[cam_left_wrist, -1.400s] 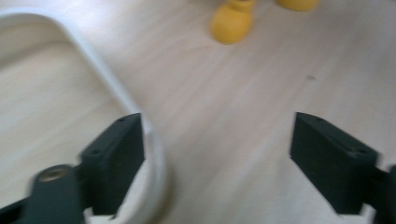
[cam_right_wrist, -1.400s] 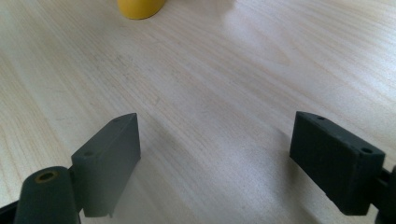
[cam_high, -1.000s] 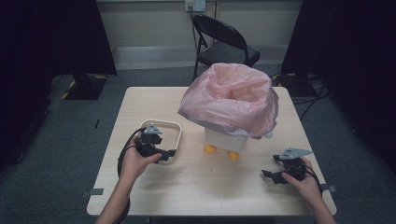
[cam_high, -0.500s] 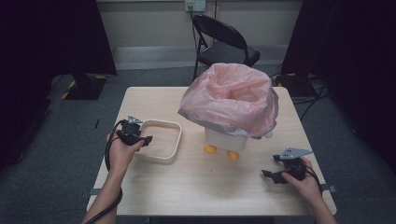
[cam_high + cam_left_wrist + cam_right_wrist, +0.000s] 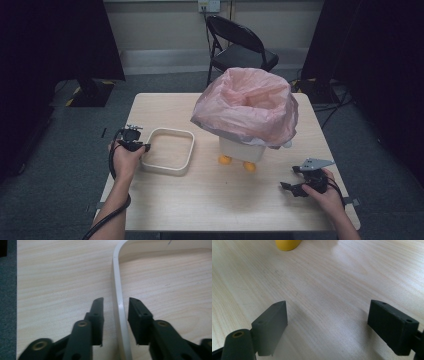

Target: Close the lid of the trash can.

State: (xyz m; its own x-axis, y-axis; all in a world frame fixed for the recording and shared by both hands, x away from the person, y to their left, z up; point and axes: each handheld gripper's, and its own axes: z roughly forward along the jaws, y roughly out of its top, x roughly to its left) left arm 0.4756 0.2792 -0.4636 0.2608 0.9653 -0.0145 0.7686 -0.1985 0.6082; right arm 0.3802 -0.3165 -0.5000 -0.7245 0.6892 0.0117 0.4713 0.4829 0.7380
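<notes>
Left gripper view: the left hand-held gripper is straddling the white tray's near wall, its jaws having just been closing, not yet pinching it. Across the worktop, the right hand-held gripper is resting wide open and empty.

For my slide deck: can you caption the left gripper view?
Left tool straddling the white frame's rim on the table, jaws closing but not yet pressing on it.

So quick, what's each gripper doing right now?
Left gripper: jaws closing around the white frame's rim, not yet pressing it.
Right gripper: wide open, holding nothing, over the table.
</notes>
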